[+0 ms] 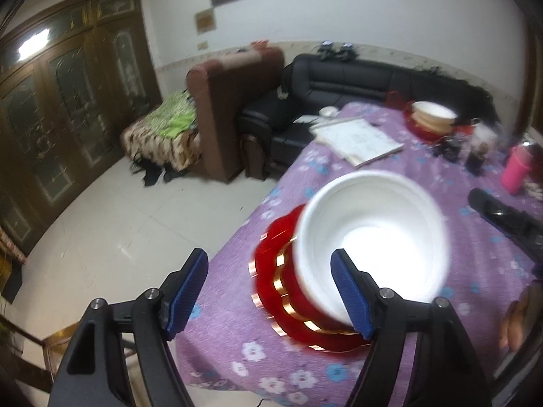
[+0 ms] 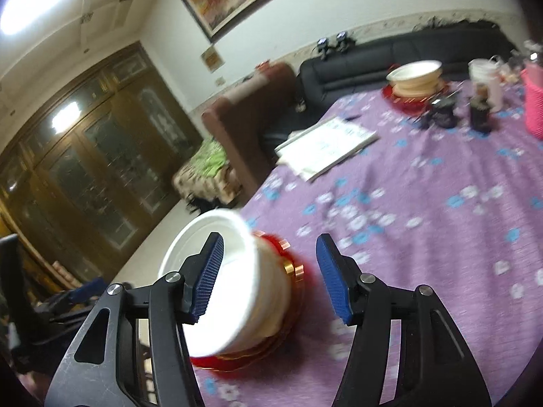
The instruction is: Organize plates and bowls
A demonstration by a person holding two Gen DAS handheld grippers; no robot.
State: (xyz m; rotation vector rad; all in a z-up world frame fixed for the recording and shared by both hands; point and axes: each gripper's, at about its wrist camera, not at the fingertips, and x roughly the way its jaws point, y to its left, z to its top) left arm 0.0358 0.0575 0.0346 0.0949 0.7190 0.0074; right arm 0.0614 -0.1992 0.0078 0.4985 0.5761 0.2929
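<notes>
A white bowl [image 1: 373, 234] is seen stacked upright on red plates with scalloped gold-trimmed rims [image 1: 288, 291], near the front edge of the desk [image 1: 441, 176], which is covered by a purple flowered cloth. At the far end, a second stack is set: a white bowl over cream bowls [image 2: 415, 76] on a red plate [image 2: 400, 100].

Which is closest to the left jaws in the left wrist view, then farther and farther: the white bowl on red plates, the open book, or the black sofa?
1. White bowl on red plates: just ahead, beside the right jaw.
2. Open book: mid-table, farther back.
3. Black sofa: past the table, against the wall.
</notes>
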